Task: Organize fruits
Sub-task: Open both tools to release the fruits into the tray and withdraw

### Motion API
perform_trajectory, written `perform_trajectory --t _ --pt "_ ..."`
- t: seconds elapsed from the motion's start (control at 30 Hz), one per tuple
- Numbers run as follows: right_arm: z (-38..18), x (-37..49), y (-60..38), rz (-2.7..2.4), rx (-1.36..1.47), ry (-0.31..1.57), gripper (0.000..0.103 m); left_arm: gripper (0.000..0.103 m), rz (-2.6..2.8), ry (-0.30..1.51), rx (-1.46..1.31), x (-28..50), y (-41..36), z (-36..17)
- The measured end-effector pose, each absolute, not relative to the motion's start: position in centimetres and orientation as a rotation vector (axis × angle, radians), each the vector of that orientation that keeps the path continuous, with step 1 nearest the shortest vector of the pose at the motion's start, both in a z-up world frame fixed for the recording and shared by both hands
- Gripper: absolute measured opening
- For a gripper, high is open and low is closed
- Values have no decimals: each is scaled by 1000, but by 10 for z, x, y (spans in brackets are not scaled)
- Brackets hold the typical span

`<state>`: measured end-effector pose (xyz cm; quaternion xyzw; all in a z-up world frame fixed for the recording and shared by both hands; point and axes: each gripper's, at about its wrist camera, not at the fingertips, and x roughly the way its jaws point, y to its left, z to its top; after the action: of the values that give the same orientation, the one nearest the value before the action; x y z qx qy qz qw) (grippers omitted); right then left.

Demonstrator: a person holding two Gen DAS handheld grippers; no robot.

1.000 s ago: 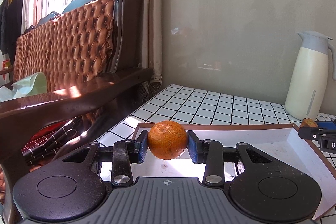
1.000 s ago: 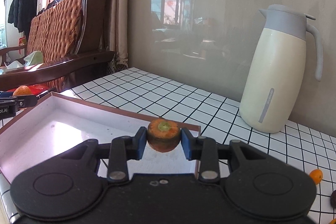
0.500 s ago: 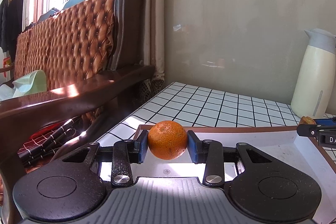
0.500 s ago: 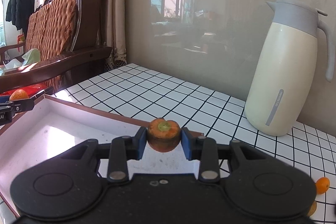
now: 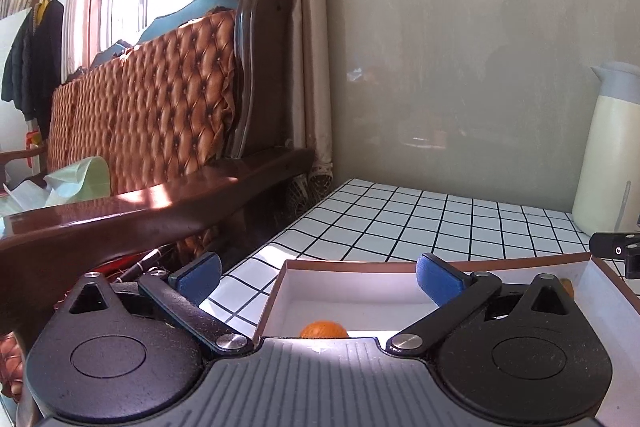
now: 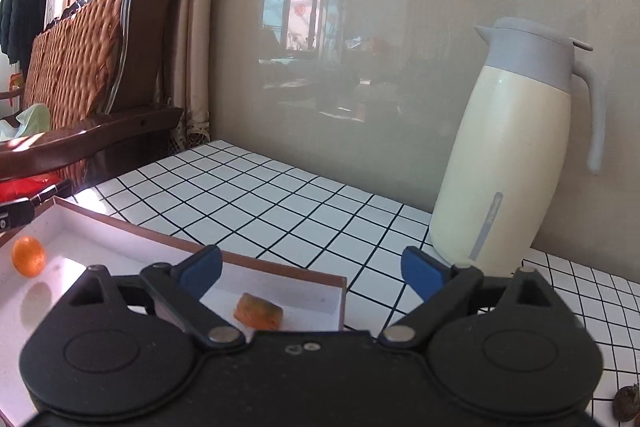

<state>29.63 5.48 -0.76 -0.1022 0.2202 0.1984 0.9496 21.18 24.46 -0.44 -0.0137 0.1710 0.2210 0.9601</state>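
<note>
Both grippers' jaws are opening over a white box (image 6: 120, 227) on the tiled table (image 6: 280, 203), nothing between them. The left gripper (image 5: 318, 277) is above an orange (image 5: 323, 329) in the box; the right gripper (image 6: 312, 273) is above a cut orange piece (image 6: 258, 311) near the box's corner. The round orange may roll, and a low-swinging finger could knock either fruit.

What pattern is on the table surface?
White squares with black grid lines on the table, clearest in the right wrist view.
</note>
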Motion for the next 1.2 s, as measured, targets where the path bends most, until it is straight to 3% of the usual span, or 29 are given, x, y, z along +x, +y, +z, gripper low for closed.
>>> perform_trajectory --t 1.2 --pt "9 253 4 371 -123 397 97 103 403 334 -26 186 217 9"
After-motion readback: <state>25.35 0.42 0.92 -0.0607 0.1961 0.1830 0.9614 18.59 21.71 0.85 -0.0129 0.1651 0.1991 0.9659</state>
